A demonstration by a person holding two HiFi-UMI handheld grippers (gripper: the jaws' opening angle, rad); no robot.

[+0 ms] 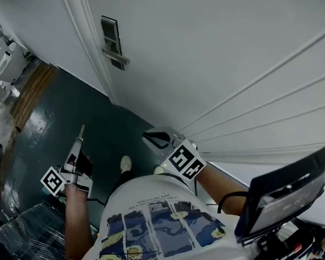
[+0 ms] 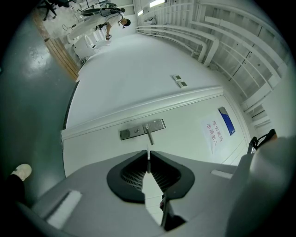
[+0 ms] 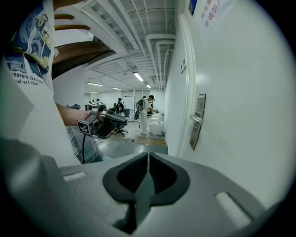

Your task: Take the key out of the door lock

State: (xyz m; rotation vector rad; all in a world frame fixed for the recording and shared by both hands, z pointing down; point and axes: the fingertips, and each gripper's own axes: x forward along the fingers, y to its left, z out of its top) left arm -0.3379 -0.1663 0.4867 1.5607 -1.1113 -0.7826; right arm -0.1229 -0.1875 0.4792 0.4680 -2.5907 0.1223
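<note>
Head view: a person is standing at a white door (image 1: 214, 57), holding the left gripper (image 1: 79, 143) low, well apart from the lock plate (image 1: 114, 43).
Left gripper view: its fingers are closing almost together on a thin pale sliver, seemingly the key (image 2: 148, 159), which is already out of the lock.
Right gripper view: the right gripper (image 3: 148, 157) is pressing its fingers together on nothing.
Risk: the key is sitting only at the fingertips, so a jolt or a slackening squeeze could be sending it to the floor (image 1: 50, 117).
Containers: none showing.
</note>
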